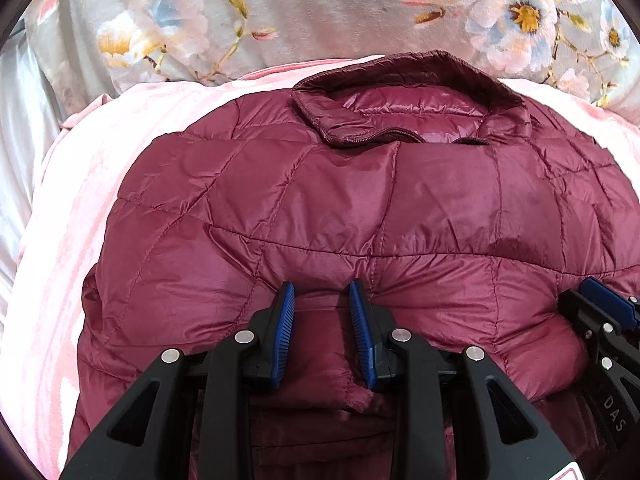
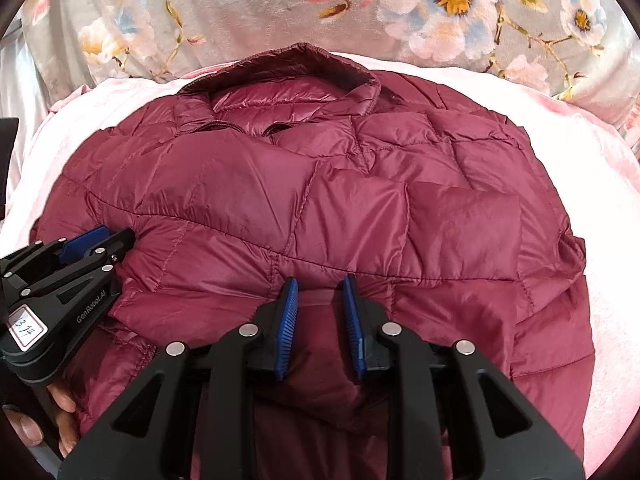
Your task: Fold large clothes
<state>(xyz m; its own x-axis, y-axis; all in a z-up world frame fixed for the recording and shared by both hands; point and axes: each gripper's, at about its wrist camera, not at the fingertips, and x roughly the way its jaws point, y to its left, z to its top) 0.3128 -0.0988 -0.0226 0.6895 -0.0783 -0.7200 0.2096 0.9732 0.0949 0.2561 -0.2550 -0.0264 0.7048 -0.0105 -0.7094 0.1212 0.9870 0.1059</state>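
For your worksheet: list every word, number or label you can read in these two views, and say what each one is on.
"GenRobot.AI": on the left gripper body, right wrist view.
"3.14": handwritten white sticker on the same gripper.
"DAS": on the right gripper arm, cut off by the edge.
Sticker corner in the left wrist view: unreadable.

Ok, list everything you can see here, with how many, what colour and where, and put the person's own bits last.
Puffer jacket: one, maroon, quilted, folded on the pink blanket, collar at the far end.
Pink blanket: one, pale pink, under the jacket.
Floral cover: one, grey with pink, white and blue flowers, beyond the blanket.
Left gripper: one, black with blue pads, a fold of jacket between its fingers.
Right gripper: one, black with blue pads, a fold of jacket between its fingers.
Hand: one, on the left gripper's handle.
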